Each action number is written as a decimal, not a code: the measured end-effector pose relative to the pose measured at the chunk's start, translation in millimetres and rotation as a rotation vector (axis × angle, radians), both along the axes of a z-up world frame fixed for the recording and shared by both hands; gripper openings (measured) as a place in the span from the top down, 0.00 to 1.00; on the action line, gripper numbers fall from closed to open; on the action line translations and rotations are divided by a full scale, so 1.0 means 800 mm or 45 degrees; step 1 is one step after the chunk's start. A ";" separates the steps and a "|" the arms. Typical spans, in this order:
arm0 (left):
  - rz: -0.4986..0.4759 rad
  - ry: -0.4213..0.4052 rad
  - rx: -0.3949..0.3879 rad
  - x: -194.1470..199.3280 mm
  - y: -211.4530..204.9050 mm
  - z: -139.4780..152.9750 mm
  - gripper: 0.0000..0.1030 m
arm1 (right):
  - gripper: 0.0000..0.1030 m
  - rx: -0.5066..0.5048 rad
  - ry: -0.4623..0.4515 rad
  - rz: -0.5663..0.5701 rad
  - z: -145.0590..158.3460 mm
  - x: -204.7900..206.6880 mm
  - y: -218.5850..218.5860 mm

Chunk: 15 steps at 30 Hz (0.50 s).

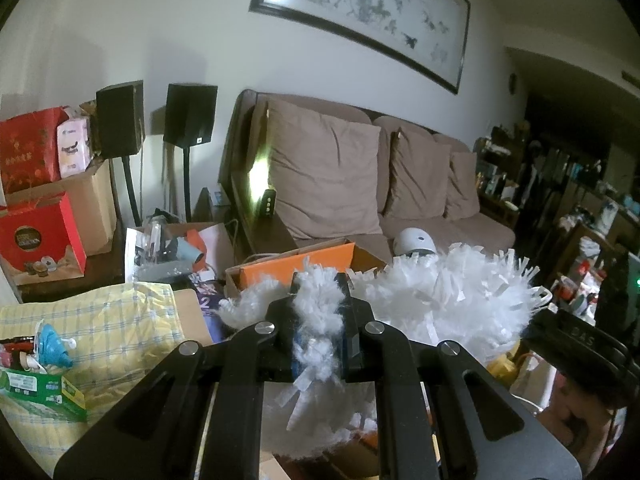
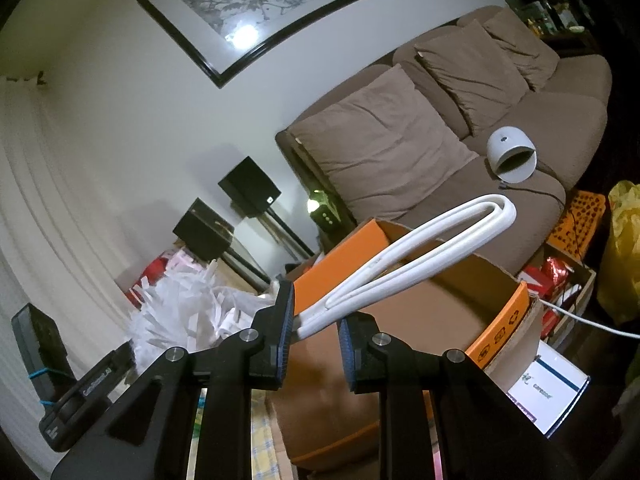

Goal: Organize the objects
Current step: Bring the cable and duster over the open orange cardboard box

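A white fluffy duster [image 1: 440,292] with paper-like strips hangs in the air in front of the sofa. My left gripper [image 1: 320,300] is shut on its fluffy head, and fibres bulge out between the fingers. In the right wrist view the duster's white looped handle [image 2: 440,232] sticks out over an open orange cardboard box [image 2: 500,320]. My right gripper [image 2: 314,320] is shut on the base of that handle, which sits between the blue pads. The duster head [image 2: 188,312] shows to the left of the right gripper. The same box [image 1: 296,264] lies behind the duster in the left wrist view.
A brown sofa [image 1: 360,184] with cushions carries a white dome-shaped device [image 2: 512,156]. Two black speakers [image 1: 190,114] stand on poles at the left wall, beside red boxes [image 1: 36,232]. A yellow checked cloth [image 1: 104,320] with a green carton [image 1: 44,392] lies near left. Crates and a yellow bag [image 2: 624,248] stand at the right.
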State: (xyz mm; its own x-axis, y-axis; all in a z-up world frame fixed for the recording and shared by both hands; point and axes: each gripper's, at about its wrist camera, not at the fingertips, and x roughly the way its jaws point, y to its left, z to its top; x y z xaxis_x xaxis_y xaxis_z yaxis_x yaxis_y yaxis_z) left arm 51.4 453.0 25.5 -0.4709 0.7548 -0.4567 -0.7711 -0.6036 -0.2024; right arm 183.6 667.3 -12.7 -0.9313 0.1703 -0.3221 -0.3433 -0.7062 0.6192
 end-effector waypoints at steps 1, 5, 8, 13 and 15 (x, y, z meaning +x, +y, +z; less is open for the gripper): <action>-0.002 0.000 0.000 -0.001 0.002 -0.001 0.89 | 0.80 0.004 0.001 -0.002 0.001 0.001 0.001; -0.008 0.004 -0.007 -0.004 0.008 -0.002 0.89 | 0.80 0.014 -0.003 -0.013 0.001 0.002 0.001; -0.004 0.004 -0.013 -0.008 0.013 -0.002 0.89 | 0.80 0.006 -0.010 -0.011 -0.002 -0.001 0.003; -0.003 0.002 -0.013 -0.011 0.014 -0.002 0.89 | 0.80 0.004 -0.011 -0.011 -0.002 0.000 0.004; -0.004 0.006 -0.014 -0.010 0.015 -0.002 0.89 | 0.80 0.008 -0.009 -0.013 -0.002 0.002 0.004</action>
